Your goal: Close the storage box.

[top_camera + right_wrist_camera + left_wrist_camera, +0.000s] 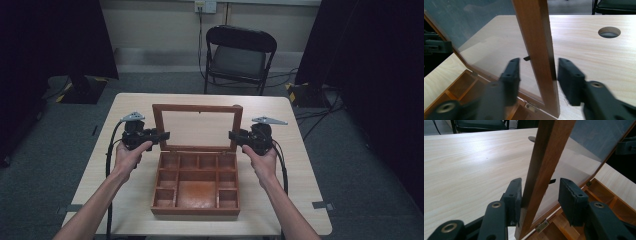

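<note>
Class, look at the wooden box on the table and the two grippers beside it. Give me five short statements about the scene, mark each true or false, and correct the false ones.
1. The lid of the wooden box stands raised. True.
2. The box's compartments hold jewellery. False: those that show look empty.
3. The left gripper has the lid's side frame between its jaws. True.
4. The right gripper rests flat on the table, away from the box. False: its jaws straddle the lid's other side frame.
5. A stool stands behind the table. False: it is a black folding chair.
</note>
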`<state>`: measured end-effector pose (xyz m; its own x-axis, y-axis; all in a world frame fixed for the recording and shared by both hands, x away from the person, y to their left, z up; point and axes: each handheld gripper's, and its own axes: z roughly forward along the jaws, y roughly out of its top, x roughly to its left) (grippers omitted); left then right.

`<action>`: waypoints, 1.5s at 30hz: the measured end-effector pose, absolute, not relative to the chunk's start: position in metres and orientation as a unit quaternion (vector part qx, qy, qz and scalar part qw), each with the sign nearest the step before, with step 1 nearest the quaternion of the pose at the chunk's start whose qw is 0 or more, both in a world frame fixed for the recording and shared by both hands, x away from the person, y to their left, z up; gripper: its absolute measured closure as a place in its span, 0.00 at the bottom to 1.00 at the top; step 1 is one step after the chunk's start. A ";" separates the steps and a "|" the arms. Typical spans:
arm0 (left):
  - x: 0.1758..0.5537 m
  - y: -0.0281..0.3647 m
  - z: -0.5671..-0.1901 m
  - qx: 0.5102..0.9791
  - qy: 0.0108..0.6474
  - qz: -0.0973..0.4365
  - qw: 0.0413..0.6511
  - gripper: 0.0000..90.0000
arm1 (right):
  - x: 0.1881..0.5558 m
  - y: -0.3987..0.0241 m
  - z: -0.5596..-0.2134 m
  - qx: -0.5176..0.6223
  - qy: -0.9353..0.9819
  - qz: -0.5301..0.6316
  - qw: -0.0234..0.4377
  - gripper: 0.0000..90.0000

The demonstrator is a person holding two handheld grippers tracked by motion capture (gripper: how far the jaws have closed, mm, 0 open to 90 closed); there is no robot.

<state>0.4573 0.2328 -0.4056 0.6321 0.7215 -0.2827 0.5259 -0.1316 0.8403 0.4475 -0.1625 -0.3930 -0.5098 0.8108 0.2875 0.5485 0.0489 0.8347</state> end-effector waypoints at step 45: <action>0.428 0.235 -0.396 0.769 0.374 0.094 0.510 0.52 | 0.418 -0.162 -0.388 0.462 0.727 0.497 0.106 0.42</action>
